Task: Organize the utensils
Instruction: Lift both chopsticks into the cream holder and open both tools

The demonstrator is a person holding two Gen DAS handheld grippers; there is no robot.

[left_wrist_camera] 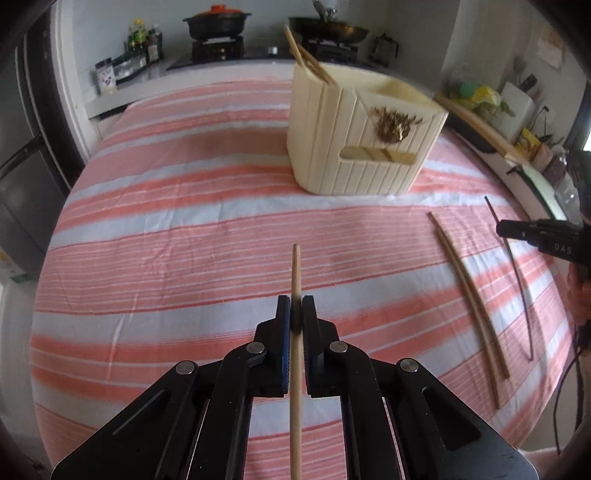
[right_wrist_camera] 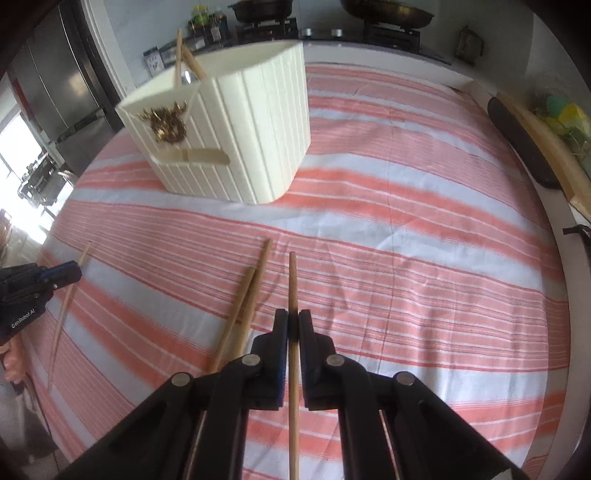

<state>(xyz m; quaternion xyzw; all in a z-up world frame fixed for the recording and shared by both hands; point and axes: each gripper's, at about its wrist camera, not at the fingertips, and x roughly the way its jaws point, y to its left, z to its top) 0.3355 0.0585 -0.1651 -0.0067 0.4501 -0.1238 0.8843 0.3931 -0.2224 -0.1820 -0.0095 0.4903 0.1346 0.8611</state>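
My left gripper (left_wrist_camera: 296, 303) is shut on a wooden chopstick (left_wrist_camera: 296, 273) that points ahead over the striped cloth. My right gripper (right_wrist_camera: 293, 317) is shut on another wooden chopstick (right_wrist_camera: 293, 280). A cream ribbed utensil holder (left_wrist_camera: 354, 140) stands at the far middle of the table, with chopsticks (left_wrist_camera: 306, 59) sticking out of its back compartment; it also shows in the right wrist view (right_wrist_camera: 240, 122). A pair of wooden chopsticks (left_wrist_camera: 469, 291) lies on the cloth to the right; in the right wrist view this pair (right_wrist_camera: 243, 299) lies just left of my right gripper.
A thin dark stick (left_wrist_camera: 513, 273) lies right of the pair. A striped pink and white cloth (left_wrist_camera: 184, 229) covers the table. Behind it are a stove with a black pot (left_wrist_camera: 216, 22) and a wok (left_wrist_camera: 328, 27). A cutting board (right_wrist_camera: 539, 147) lies at the right edge.
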